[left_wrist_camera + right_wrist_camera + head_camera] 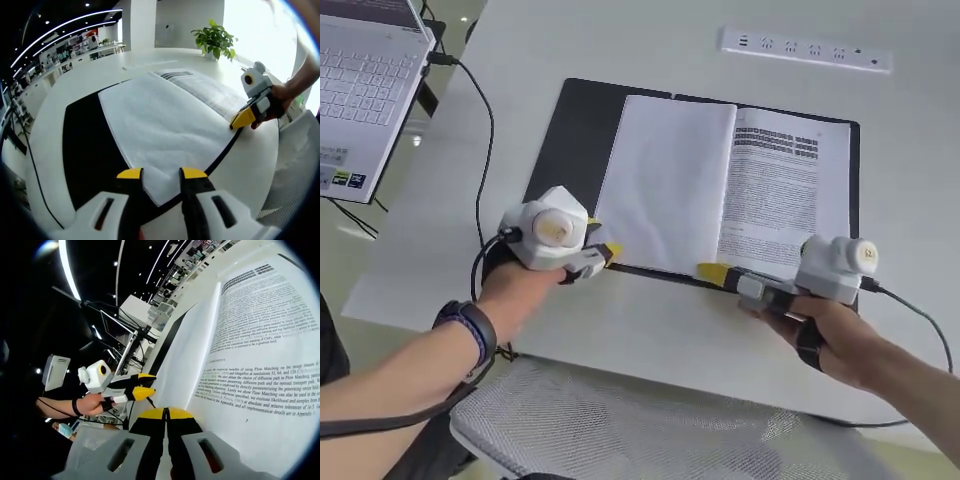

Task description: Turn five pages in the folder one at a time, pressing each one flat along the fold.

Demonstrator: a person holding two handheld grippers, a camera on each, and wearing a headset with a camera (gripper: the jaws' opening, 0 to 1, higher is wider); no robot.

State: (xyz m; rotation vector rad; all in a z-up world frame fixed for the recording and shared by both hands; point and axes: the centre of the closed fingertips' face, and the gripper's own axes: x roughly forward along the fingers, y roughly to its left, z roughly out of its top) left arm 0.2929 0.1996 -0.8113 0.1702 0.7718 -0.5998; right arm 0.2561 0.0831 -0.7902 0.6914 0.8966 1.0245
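Observation:
A black folder (570, 140) lies open on the white table (450, 250). Its left page (665, 180) is blank and its right page (780, 190) is printed. My left gripper (608, 252) hovers at the blank page's near left corner, jaws open with a small gap over the paper's corner (162, 173). My right gripper (712, 272) is at the near edge beside the fold, jaws shut together (165, 413) with nothing seen between them. The left gripper view looks across the blank page (160, 120) to the right gripper (242, 118). Beyond the printed page (250, 340), the right gripper view shows the left gripper (145, 385).
A laptop (360, 80) sits at the far left with a black cable (485, 130) running along the table. A white power strip (807, 48) lies at the back right. A mesh chair seat (620, 420) is below the table's near edge. A potted plant (215, 35) stands far off.

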